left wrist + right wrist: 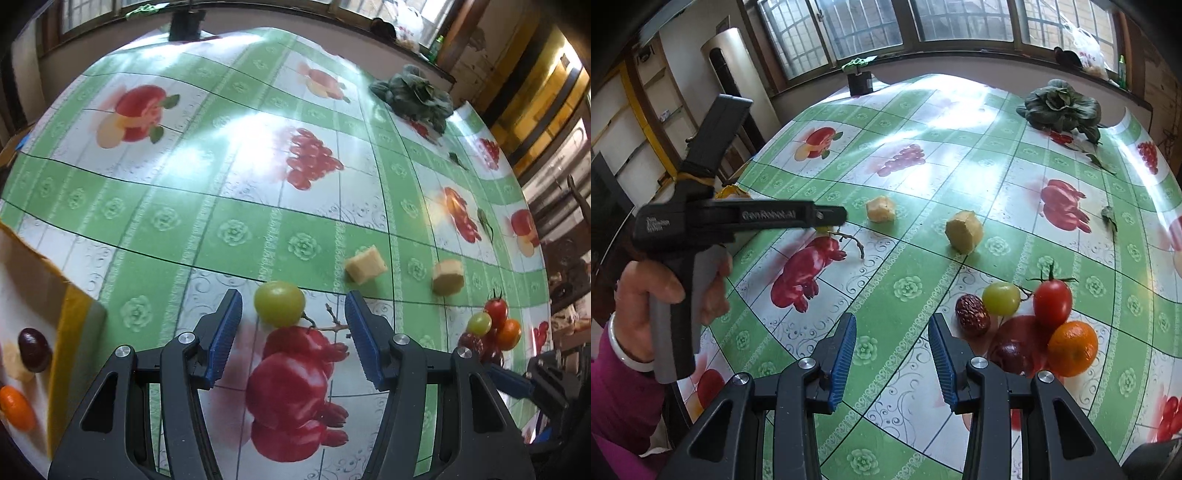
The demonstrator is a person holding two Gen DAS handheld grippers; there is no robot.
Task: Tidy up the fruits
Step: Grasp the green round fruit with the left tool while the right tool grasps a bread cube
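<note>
Your left gripper (293,332) hangs over the tablecloth (207,236) with its jaws apart and nothing pinched; a green grape (279,303) on a bare stem lies just ahead, between the blue pads but not touched by them. Your right gripper (892,349) is also apart and empty, aimed at bare cloth.

At the near left edge of the left view sits a plate (79,321) with a yellow rim, already holding a dark grape (34,349) and a small orange (16,408), so the sorting looks started, by my reading.

Most of it is left. Just right of your right gripper a cluster waits: a red date (972,314), a second green grape (1001,298), a tomato (1052,301), an orange (1072,348) and a dark round fruit (1010,355), all touching or nearly so. Further out lie two pale yellow chunks (881,209), well apart from the cluster. A leafy vegetable (1060,105) rests at the far edge.
</note>
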